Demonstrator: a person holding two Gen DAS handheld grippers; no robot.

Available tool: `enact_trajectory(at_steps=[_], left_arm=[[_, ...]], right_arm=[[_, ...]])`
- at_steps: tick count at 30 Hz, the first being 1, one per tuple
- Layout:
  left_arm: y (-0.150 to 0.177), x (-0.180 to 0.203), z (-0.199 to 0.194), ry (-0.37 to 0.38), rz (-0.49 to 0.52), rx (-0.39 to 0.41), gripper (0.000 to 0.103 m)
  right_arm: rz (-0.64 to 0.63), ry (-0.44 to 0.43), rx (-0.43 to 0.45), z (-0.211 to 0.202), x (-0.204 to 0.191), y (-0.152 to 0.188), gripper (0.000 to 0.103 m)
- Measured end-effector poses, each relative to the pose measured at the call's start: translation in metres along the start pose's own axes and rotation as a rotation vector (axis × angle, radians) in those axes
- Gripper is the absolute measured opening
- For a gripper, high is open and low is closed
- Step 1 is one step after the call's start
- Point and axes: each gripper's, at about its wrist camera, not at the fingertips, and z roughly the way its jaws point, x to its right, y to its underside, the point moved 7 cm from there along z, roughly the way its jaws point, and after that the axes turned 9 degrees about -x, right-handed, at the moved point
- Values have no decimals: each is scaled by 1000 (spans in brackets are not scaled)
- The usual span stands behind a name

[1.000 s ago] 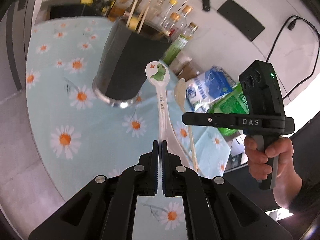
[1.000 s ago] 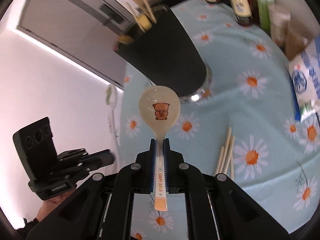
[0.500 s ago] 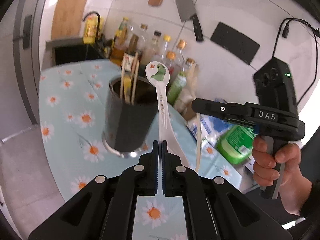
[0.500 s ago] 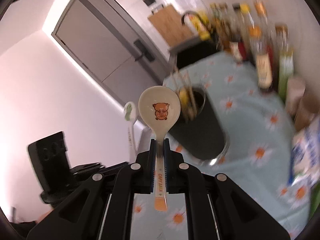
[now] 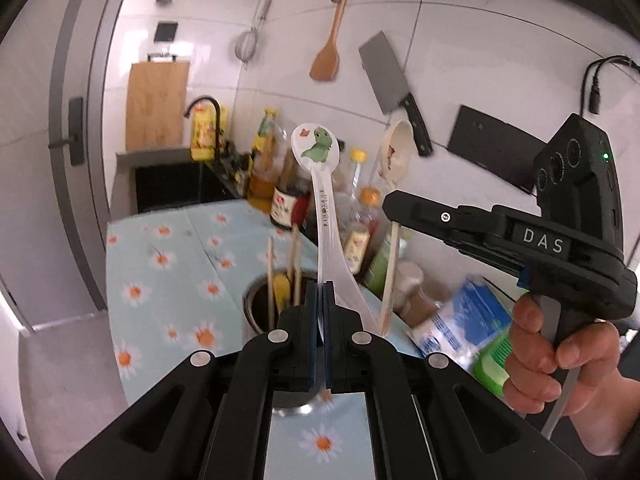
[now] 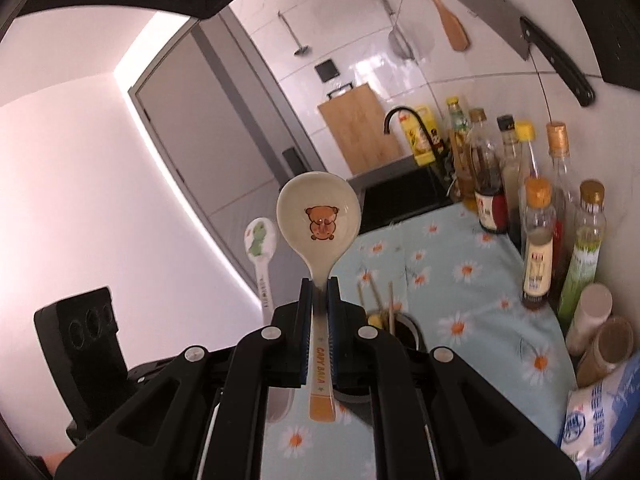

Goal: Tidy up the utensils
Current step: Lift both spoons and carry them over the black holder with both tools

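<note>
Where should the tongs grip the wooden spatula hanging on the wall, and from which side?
Grip the wooden spatula on its long thin handle, above the broad blade, coming straight in from the front. It hangs blade down, near flat against the tiles, so the jaws should close across the handle's width. The cleaver hangs close beside it.

Utensil holder (image 6: 404, 328) mostly hidden behind gripper body; salt bag (image 6: 600, 420) cut off at four o'clock; bottle labels (image 5: 356, 240) blurred, unreadable.

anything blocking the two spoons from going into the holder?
Partly. Chopsticks and something yellow already stand in the holder, taking part of its mouth. Otherwise the dinosaur spoon and bear spoon, each clamped in a hand-held gripper, have open air above it.
</note>
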Motion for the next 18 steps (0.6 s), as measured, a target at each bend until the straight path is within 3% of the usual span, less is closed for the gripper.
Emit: enact_trajectory(at_steps=[9,18], left_arm=[[-31,-8,16,-52,16,76,1],[-18,-12,47,-105,49,70,1]], right_arm=[[19,8,71,10,17,-35,9],[49,42,40,39,42,-28,9]])
